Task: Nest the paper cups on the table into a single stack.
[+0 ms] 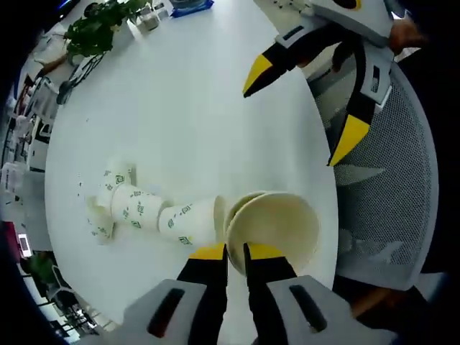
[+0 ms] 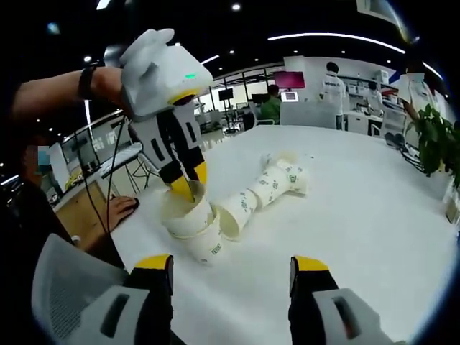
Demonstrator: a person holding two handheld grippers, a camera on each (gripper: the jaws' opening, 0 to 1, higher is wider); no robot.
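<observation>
Two nested cups [image 2: 194, 228] stand mouth-up near the desk [image 2: 345, 215] edge. The left gripper [image 1: 236, 251] pinches the rim of the top one between its fingers. Just beside them, a line of cups [image 2: 262, 190] lies on its side, open end toward the pair; I cannot count them surely. The right gripper [image 2: 233, 277] hangs above the desk, fingers spread, holding nothing.

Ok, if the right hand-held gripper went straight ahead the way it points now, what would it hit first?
Probably the lying row of nested white paper cups on the white table; the gap between its open jaws aims roughly there, though depth is unclear.
</observation>
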